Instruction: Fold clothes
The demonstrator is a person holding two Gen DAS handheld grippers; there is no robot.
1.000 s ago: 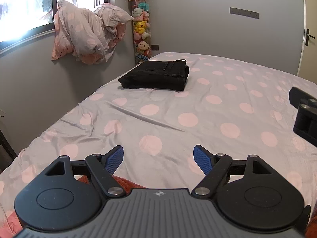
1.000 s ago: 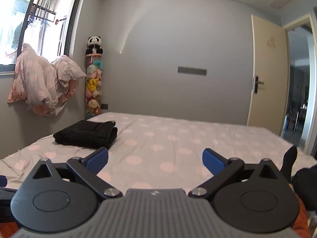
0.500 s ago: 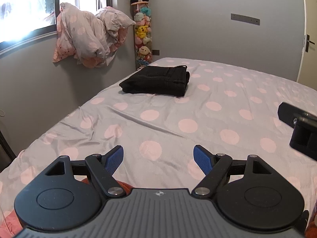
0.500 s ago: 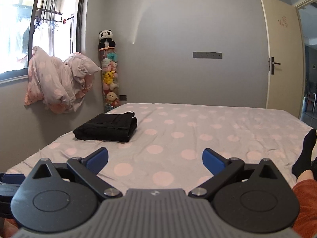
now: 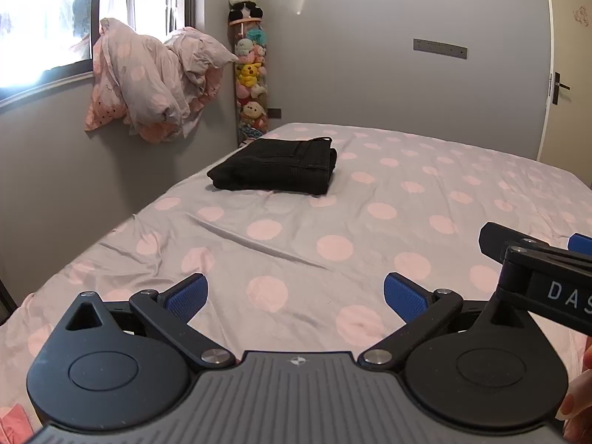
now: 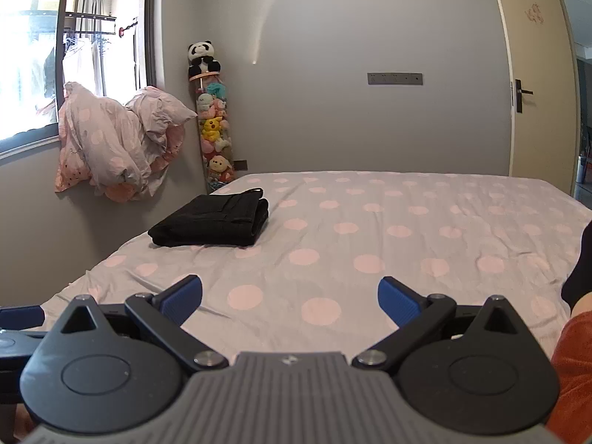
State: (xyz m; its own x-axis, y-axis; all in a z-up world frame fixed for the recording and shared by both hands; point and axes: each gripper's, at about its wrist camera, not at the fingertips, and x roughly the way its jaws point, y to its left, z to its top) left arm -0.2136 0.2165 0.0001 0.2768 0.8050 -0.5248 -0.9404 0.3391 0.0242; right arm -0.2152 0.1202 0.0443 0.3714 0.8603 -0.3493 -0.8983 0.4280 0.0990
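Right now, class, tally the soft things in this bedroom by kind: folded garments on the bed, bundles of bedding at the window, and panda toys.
Folded black garment on the bed: 1
Bundle of pink spotted bedding at the window sill: 1
Panda toy atop the plush column: 1
Total: 3

Left gripper point(image 5: 294, 296) and right gripper point(image 6: 290, 296): jaws spread wide, empty, level, side by side.

A black garment point(image 5: 275, 165), folded into a neat flat rectangle, lies on the bed point(image 5: 370, 222) near its far left corner.
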